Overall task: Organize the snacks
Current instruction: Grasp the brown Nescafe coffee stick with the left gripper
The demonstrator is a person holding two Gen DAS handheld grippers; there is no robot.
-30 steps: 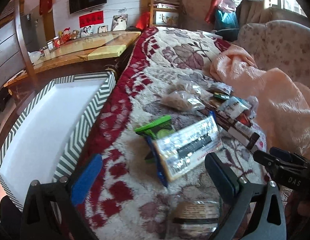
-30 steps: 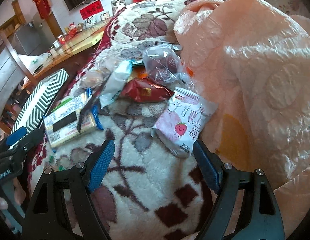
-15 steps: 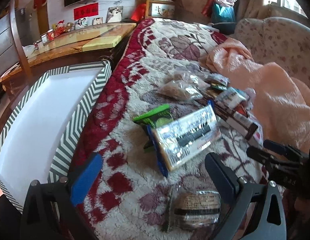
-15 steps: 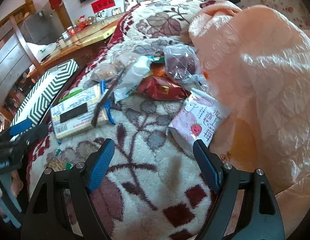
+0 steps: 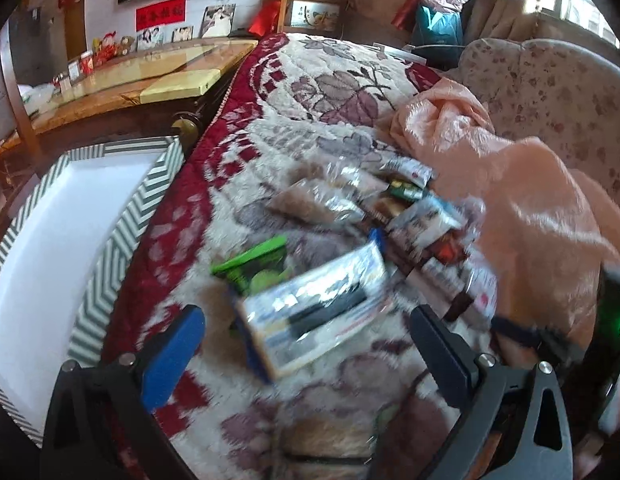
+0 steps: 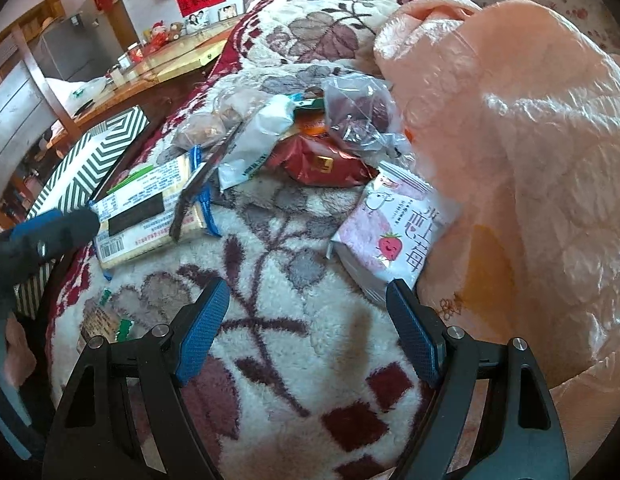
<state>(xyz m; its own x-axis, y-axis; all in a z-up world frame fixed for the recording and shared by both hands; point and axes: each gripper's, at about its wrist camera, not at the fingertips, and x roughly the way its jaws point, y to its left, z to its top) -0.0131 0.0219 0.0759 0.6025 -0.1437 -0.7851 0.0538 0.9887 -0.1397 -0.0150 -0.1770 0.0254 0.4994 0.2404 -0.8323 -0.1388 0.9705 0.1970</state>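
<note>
Several snack packets lie heaped on a floral blanket. A flat cracker pack with a blue edge (image 5: 314, 312) (image 6: 146, 212) lies just ahead of my open left gripper (image 5: 306, 344), overlapping a green packet (image 5: 258, 264). My right gripper (image 6: 310, 320) stands open over bare blanket, with a pink strawberry packet (image 6: 390, 236) just beyond its right finger. Behind lie a red packet (image 6: 322, 160), a white pouch (image 6: 262, 136) and a clear bag of dark snacks (image 6: 358, 112). A small round-cake packet (image 6: 102, 316) lies near the blanket's left edge.
A white box with a green zigzag rim (image 5: 122, 232) (image 6: 94, 160) stands left of the blanket. A peach quilt (image 6: 510, 140) is bunched on the right. A wooden table (image 5: 142, 80) with small items sits behind the box. The left view is motion-blurred.
The left gripper has moved forward and down toward the cracker pack. The right gripper has drawn back slightly, so the strawberry packet sits farther right. Both stay open.
</note>
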